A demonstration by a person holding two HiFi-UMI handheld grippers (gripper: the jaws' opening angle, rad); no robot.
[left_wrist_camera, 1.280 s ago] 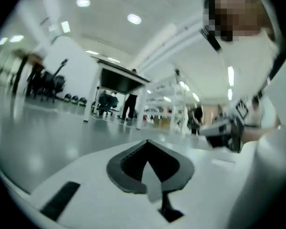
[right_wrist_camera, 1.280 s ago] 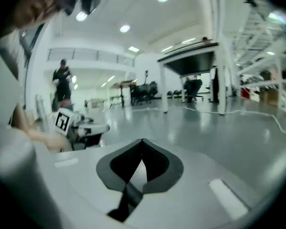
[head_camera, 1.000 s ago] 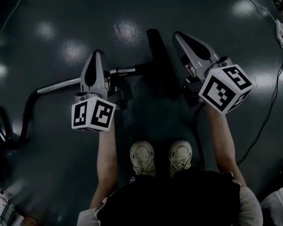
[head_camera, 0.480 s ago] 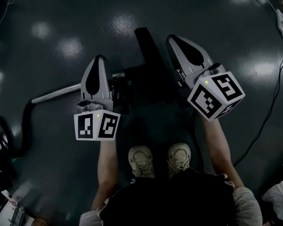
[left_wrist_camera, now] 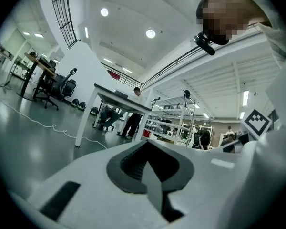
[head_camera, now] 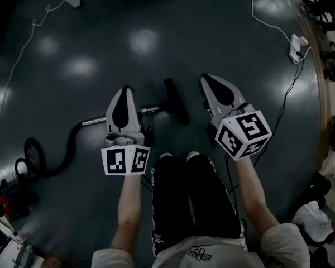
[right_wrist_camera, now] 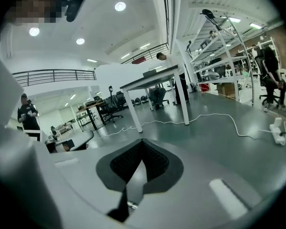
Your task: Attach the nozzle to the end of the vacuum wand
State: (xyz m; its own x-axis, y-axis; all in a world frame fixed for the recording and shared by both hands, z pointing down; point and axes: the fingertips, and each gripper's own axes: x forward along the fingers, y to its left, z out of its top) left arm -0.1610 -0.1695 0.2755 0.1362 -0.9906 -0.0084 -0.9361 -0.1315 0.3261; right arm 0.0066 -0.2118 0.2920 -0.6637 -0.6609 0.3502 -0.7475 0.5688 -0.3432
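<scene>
Seen from the head view, a person stands on a dark, glossy floor (head_camera: 156,38) that mirrors the ceiling lights as soft pale patches. The left gripper (head_camera: 125,91) and right gripper (head_camera: 211,82) are held side by side, well above the floor and apart from everything on it. Both are smooth grey-white shells with ribbed dark pads and a black-and-white marker cube (head_camera: 125,159) at the rear. Each gripper's own view shows its jaws pressed together with nothing between them, looking out across a bright hall past a white table (left_wrist_camera: 115,99). The vacuum wand (head_camera: 92,120), a slim shiny metal tube, lies flat on the floor below the left gripper. Its far end meets the nozzle (head_camera: 176,101), a flat, matte black bar lying crosswise between the two grippers. They look joined, so the task seems done, though the dim light hides the joint itself. With both empty and clear of the wand, the grippers appear simply parked away from the work. A ribbed black hose (head_camera: 70,141) curves away leftward into loose coils. A white power strip (head_camera: 297,41) lies far right.
</scene>
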